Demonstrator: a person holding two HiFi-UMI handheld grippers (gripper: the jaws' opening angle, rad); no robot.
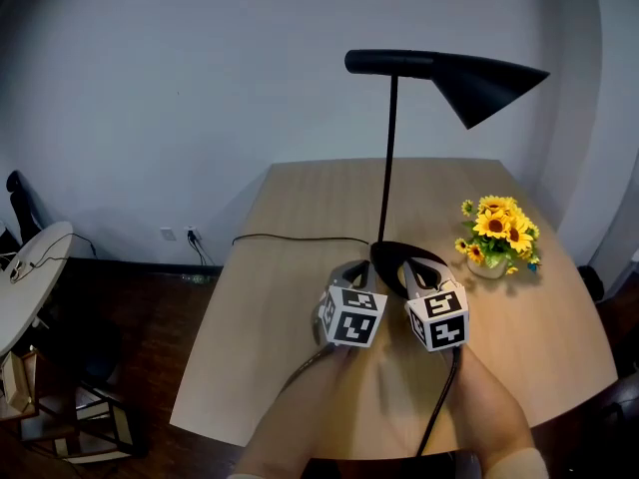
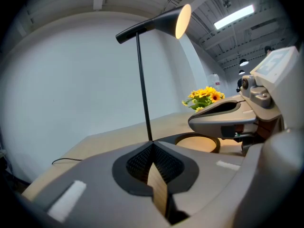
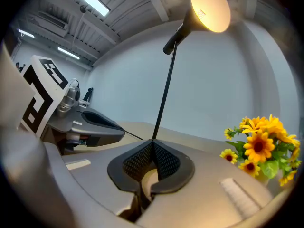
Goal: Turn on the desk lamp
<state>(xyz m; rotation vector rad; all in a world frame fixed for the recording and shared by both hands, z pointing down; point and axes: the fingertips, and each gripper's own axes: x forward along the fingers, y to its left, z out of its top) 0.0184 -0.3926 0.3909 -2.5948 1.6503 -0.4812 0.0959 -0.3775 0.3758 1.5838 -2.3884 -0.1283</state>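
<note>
— is the desk lamp glowing yet?
— it's shining (shade bright inside), standing on the bench. you're holding the left gripper and right gripper by its base, fingers pressed together on nothing; little seems left.

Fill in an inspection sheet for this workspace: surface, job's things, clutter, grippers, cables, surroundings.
Surface: wooden table, bare apart from the items below.
Job's things: black desk lamp, upright on a ring base; inside of its shade glows, so it looks lit.
Clutter: small pot of sunflowers, right of the lamp and apart from it.
Grippers: left gripper shut, nothing between the jaws; right gripper shut, nothing between the jaws; both beside the lamp base.
Cables: lamp cord runs left across the table; gripper cable runs back toward the person.
Surroundings: white wall with sockets, round white side table, dark floor.
</note>
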